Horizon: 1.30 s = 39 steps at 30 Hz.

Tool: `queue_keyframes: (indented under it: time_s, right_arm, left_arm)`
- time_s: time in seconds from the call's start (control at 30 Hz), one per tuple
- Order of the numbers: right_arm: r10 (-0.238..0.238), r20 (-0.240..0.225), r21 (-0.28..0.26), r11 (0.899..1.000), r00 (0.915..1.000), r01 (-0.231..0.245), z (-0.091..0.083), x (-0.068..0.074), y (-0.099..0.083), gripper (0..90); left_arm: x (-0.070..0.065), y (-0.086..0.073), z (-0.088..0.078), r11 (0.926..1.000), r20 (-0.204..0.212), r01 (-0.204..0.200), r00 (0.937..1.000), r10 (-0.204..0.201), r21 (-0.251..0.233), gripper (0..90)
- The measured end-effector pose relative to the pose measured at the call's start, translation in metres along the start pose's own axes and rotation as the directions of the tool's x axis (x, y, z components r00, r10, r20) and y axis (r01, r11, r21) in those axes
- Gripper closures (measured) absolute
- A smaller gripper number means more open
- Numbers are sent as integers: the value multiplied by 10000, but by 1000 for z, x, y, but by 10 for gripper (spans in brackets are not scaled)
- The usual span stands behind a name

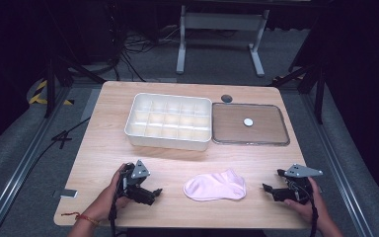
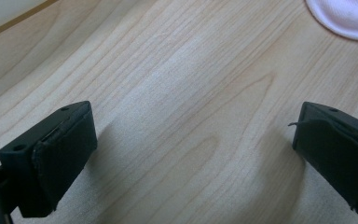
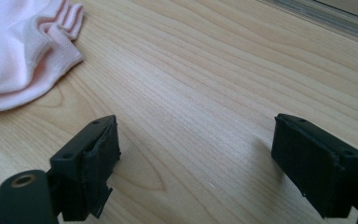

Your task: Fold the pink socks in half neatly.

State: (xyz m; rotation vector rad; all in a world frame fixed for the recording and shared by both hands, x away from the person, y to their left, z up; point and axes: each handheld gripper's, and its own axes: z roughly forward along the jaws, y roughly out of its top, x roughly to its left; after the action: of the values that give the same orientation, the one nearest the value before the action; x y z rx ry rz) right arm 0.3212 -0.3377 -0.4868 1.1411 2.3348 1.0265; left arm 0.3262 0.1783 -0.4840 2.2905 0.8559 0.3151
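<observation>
While my two hands rested at the near edge of the wooden table (image 1: 103,148), the scene ran as follows from left to right. At near left, my left gripper (image 1: 150,191) lay low over the wood with its jaws spread wide and nothing between them; in the left gripper view the same left gripper (image 2: 193,154) showed bare wood grain between the two black pads. Just right of it, at near centre, the pink sock (image 1: 215,186) lay flat on the table, between my two grippers and touching neither; its rounded edge appeared at the far right corner of the left gripper view (image 2: 345,18). At near right, my right gripper (image 1: 271,190) also stood released, jaws wide apart and pointing left towards the sock. In the right gripper view, the right gripper (image 3: 196,158) framed bare wood, with the sock's ribbed cuff (image 3: 23,56) lying beyond the left jaw, apart from it. Farther off, the white divided box (image 1: 169,121) sat at centre left, its compartments empty as far as I could tell. Just to its right lay the flat clear lid (image 1: 249,124), with a small white disc (image 1: 247,122) on it.
</observation>
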Motion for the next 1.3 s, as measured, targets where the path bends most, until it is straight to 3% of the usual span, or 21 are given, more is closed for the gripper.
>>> queue_keyframes:
  time_s: [0.1,0.8,0.93,1.03,1.1,1.17,1.3]
  right_arm:
    - [-8,-19,-25,10000,10000,8,0,0,0,155]
    - [17,25,-17,10000,10000,-17,-2,0,-2,156]
    - [-17,25,46,10000,10000,17,-4,2,-1,223]
    - [-248,289,-57,9997,9993,249,-6,6,2,299]
    - [-271,305,-144,9995,9992,275,-7,6,3,303]
    - [-65,-53,-528,9986,10000,62,-11,7,5,320]
    - [-88,-259,-620,9981,9996,71,-13,8,6,342]
  left_arm:
    - [2,0,1,10000,177,15,9998,-14,-52,0]
    - [5,-1,-1,9993,306,-360,9989,362,-81,4]
    - [4,-1,-1,9995,337,-312,9989,314,-82,19]
    - [5,-1,0,9993,412,-347,9985,352,-107,18]
    - [5,-1,0,9994,444,-316,9985,320,-108,17]
    - [5,-1,0,9995,442,-305,9985,309,-112,16]
    - [5,-1,0,9995,422,-305,9986,310,-120,16]
